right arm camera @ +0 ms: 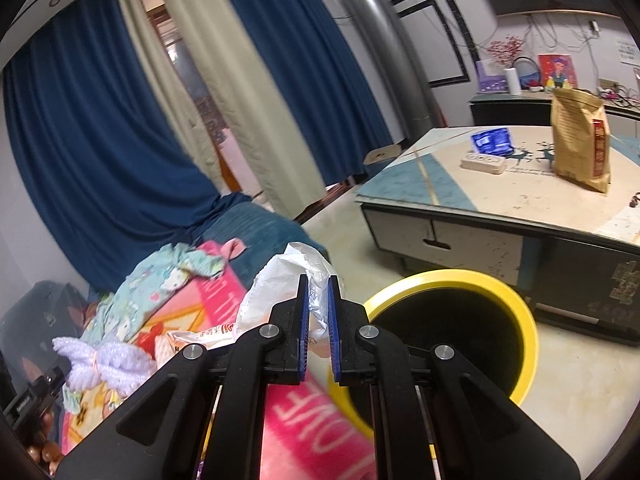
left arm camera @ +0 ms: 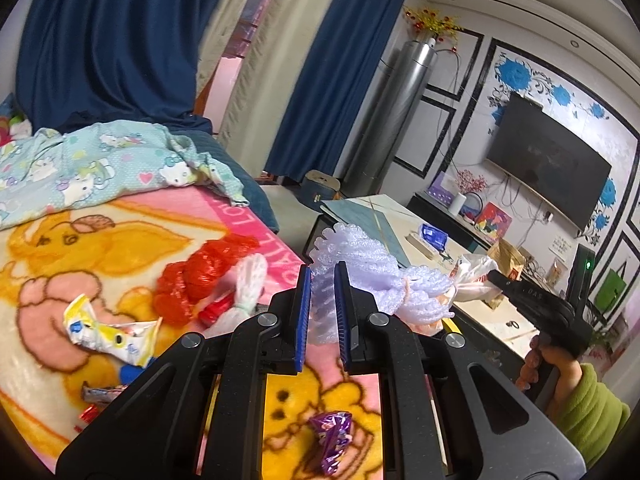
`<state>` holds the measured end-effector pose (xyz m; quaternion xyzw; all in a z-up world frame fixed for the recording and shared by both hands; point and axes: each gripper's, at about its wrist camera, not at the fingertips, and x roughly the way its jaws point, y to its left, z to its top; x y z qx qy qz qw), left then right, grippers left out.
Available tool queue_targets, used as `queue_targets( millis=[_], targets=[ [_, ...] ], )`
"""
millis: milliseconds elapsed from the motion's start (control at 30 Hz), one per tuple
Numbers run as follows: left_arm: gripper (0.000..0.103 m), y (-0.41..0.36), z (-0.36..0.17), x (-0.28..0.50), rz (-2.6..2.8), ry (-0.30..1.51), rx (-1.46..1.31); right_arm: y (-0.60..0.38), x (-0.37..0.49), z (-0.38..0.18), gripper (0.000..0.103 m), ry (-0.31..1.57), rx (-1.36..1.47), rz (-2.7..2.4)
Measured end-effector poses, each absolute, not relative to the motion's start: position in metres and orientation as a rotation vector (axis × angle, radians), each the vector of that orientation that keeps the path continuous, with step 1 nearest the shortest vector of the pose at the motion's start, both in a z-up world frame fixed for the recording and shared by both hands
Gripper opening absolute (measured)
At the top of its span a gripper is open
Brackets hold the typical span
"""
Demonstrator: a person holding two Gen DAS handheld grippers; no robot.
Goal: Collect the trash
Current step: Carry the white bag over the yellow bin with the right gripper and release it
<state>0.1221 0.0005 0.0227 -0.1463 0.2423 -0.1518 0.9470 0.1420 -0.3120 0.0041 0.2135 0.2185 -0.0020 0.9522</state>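
My left gripper (left arm camera: 322, 276) is shut on a white foam fruit net (left arm camera: 360, 268), held above the bed's edge; the same foam net (right arm camera: 104, 360) shows at the lower left of the right wrist view. My right gripper (right arm camera: 318, 286) is shut on a crumpled white plastic wrapper (right arm camera: 280, 284), just left of a yellow-rimmed bin (right arm camera: 452, 280) on the floor. In the left wrist view the right gripper (left arm camera: 494, 278) holds that wrapper (left arm camera: 472, 276) beyond the net. On the blanket lie a red foam net (left arm camera: 204, 276), a yellow-white wrapper (left arm camera: 108, 332) and a purple candy wrapper (left arm camera: 332, 432).
A pink cartoon blanket (left arm camera: 80, 264) covers the bed, with a pale blue quilt (left arm camera: 100, 164) behind. A low coffee table (right arm camera: 500, 196) carries a brown paper bag (right arm camera: 580, 144) and a blue packet (right arm camera: 492, 140). Blue curtains (right arm camera: 100, 140) hang behind. A hand in a green sleeve (left arm camera: 588, 404) grips the right tool.
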Motion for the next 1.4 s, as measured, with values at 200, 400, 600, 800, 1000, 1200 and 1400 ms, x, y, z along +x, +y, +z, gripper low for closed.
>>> queue_targets(
  millis=[200, 400, 600, 800, 1000, 1200, 1400],
  targets=[
    [0.007, -0.021, 0.017, 0.132, -0.335, 0.514, -0.266, -0.33, 0.139, 0.003, 0.009, 0.424, 0.438, -0.07],
    [0.007, -0.041, 0.012, 0.14, -0.361, 0.535, -0.239, -0.349, 0.133, -0.003, 0.009, 0.421, 0.467, -0.139],
    [0.007, -0.06, 0.009, 0.143, -0.377, 0.551, -0.213, -0.366, 0.131, -0.006, 0.009, 0.413, 0.489, -0.191],
    [0.008, -0.081, 0.003, 0.149, -0.395, 0.577, -0.16, -0.381, 0.129, -0.011, 0.009, 0.408, 0.508, -0.236],
    [0.008, -0.101, -0.005, 0.153, -0.403, 0.61, -0.118, -0.393, 0.128, -0.016, 0.009, 0.409, 0.518, -0.272],
    [0.008, -0.12, -0.015, 0.162, -0.405, 0.65, -0.076, -0.403, 0.13, -0.025, 0.009, 0.42, 0.508, -0.307],
    [0.008, -0.14, -0.026, 0.171, -0.401, 0.683, -0.045, -0.41, 0.131, -0.032, 0.009, 0.43, 0.47, -0.346]
  ],
)
